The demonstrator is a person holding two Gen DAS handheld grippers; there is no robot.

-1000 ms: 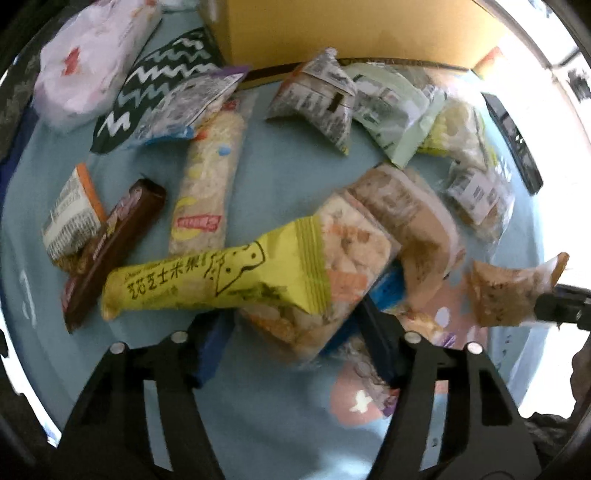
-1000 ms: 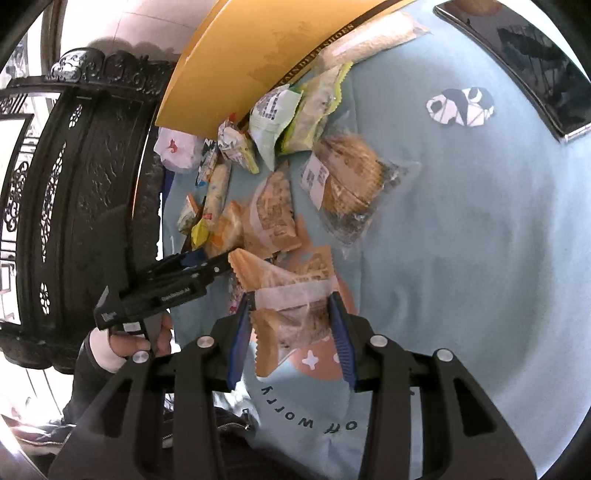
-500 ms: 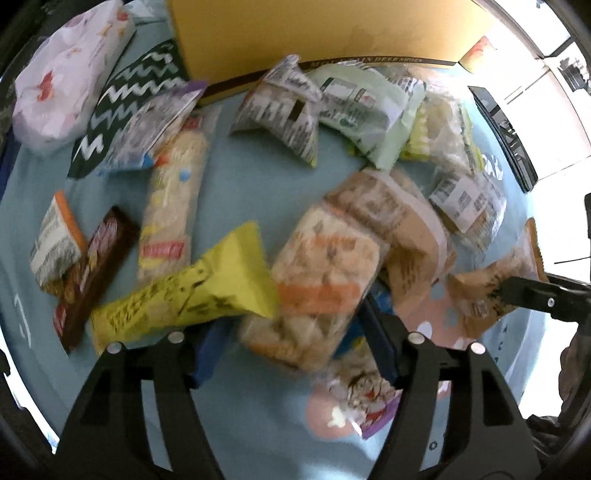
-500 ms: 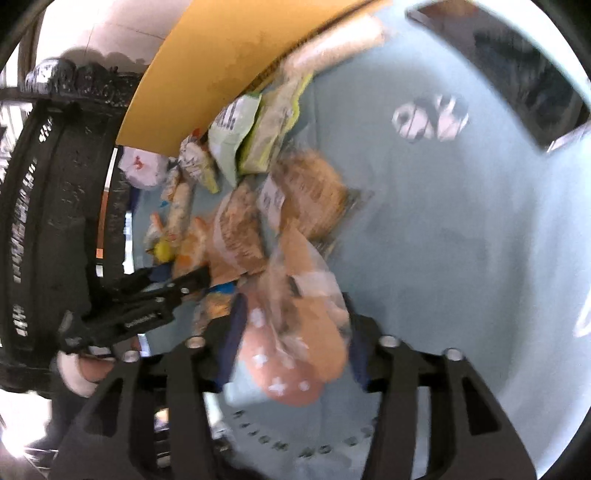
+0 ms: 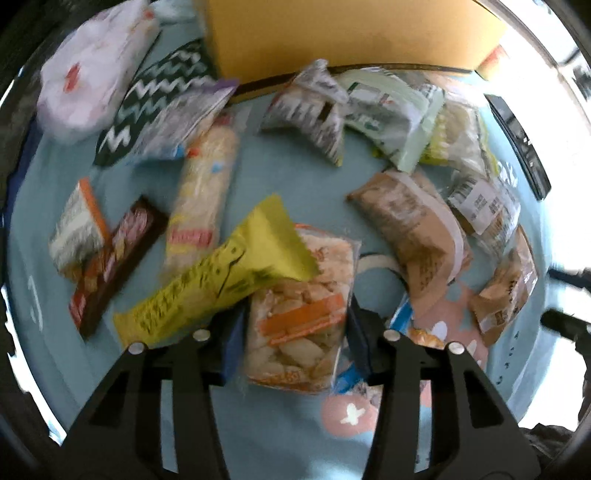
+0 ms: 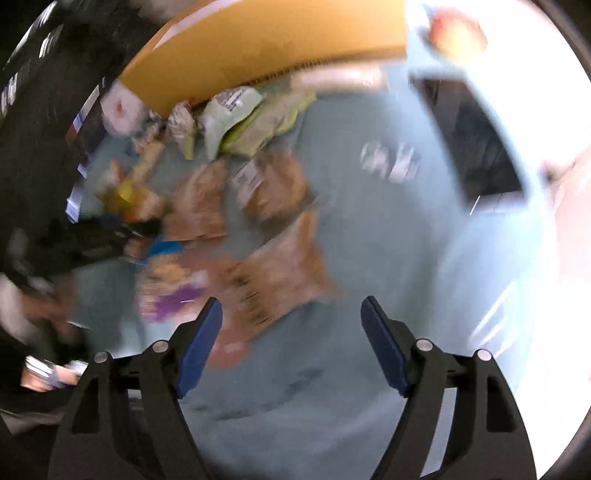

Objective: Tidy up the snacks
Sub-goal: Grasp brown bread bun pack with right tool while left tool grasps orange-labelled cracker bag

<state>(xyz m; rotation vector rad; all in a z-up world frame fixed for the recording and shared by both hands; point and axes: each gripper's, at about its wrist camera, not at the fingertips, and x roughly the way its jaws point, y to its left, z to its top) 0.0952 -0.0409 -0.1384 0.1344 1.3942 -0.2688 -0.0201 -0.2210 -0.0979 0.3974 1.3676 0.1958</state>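
Note:
My left gripper (image 5: 295, 343) points down at the light blue cloth (image 5: 288, 184), and its jaws are closing. Its blue pads press both sides of a clear snack pack with an orange band (image 5: 299, 314). A yellow bar wrapper (image 5: 221, 284) leans over that pack's left corner. In the blurred right wrist view, the jaws of my right gripper (image 6: 291, 332) are opening, with nothing between the blue pads. A brown snack pack (image 6: 280, 273) lies on the cloth just ahead of them, and it also shows as the brown snack pack (image 5: 506, 291) in the left wrist view.
Several more packs are scattered over the cloth: a chocolate bar (image 5: 114, 258), a long pale bar (image 5: 203, 192), a zigzag bag (image 5: 155, 99), a larger brown pack (image 5: 410, 229). A yellow box (image 5: 332, 33) stands behind. A dark flat device (image 6: 480, 147) lies at the right.
My right gripper has opened and let go of the brown pack, which now lies on the cloth. My left jaws have narrowed onto the clear orange-banded pack, and the yellow bar has swung upward.

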